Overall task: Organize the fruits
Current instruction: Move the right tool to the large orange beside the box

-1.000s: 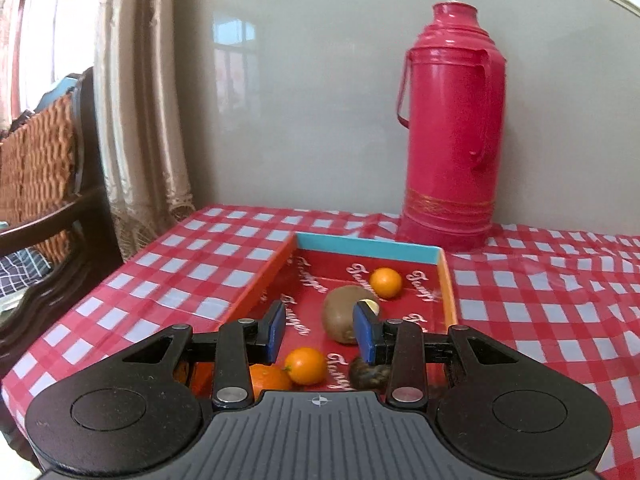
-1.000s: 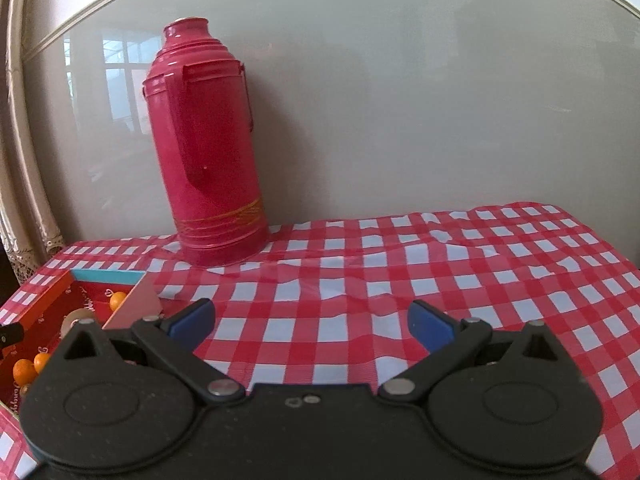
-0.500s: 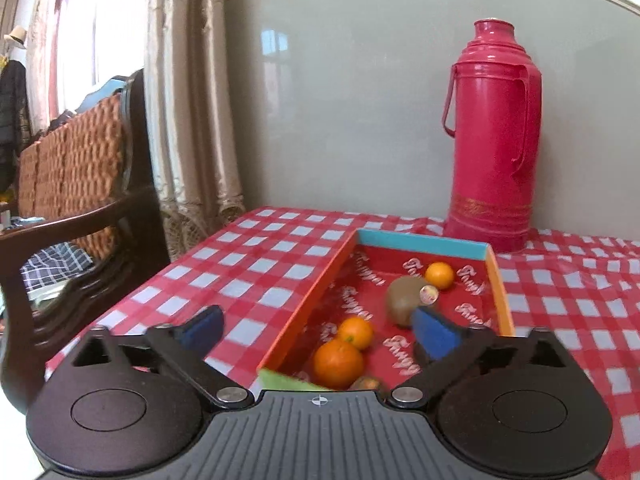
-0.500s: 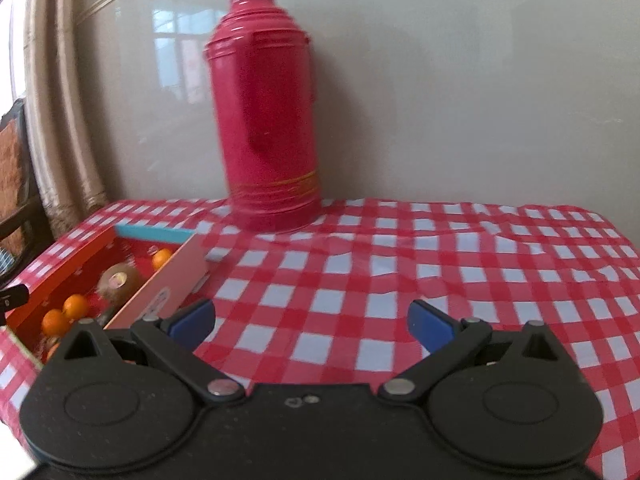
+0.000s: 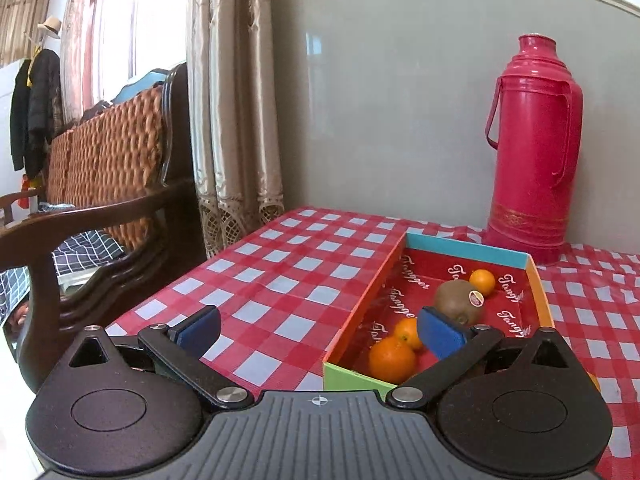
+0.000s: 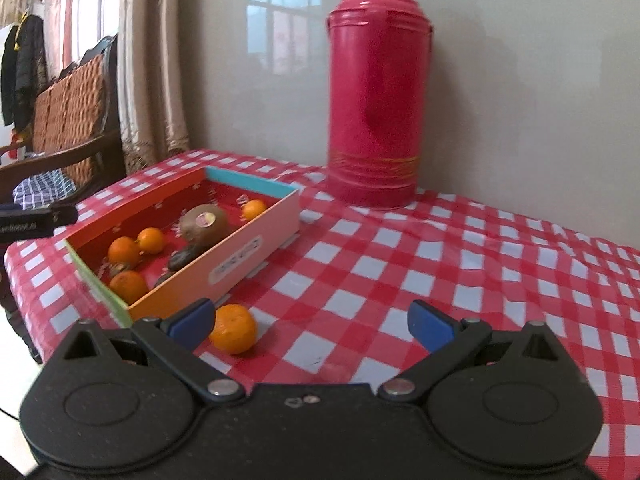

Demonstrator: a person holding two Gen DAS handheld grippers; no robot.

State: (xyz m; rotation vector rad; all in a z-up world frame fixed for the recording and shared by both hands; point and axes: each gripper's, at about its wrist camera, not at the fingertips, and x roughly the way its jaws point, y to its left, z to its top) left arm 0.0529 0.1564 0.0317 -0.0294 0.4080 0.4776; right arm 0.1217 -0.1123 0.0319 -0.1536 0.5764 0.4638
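Two pairs of tongs look out over a tabletop [image 6: 460, 264] covered in red-and-white check. The left tongs [image 5: 318, 330] stand spread wide with nothing between their blue pads, having just opened; the left pad hangs over bare cloth and the right pad over the near end of the shallow box [image 5: 362, 316]. The right tongs [image 6: 310, 322] are spread wide too, pinching nothing.

Seen from the right wrist, the box [image 6: 256, 248] lies on the left part of the tabletop, its long axis running from near left to far right, with an orange long wall, a teal far wall and a green near end. Inside it, on red printed lining, lie several oranges: one at the near end [image 6: 128, 286], two side by side a little farther in [image 6: 124, 250] [image 6: 151, 240], and a small one at the far end [image 6: 254, 209]. A kiwi [image 6: 203, 222] with a round sticker rests between the middle pair and the far orange. A few dark small items beside the right wall are too unclear to name.

One loose orange [image 6: 233, 329] sits on the cloth outside the box, just beside its near right corner and close against the left pad of the right tongs, not gripped.

A tall pink-red thermos [image 6: 378, 92] stands upright at the far edge by the wall, beyond the box. A wooden chair with a woven back [image 5: 108, 160] and curtains [image 5: 228, 112] stand to the left.
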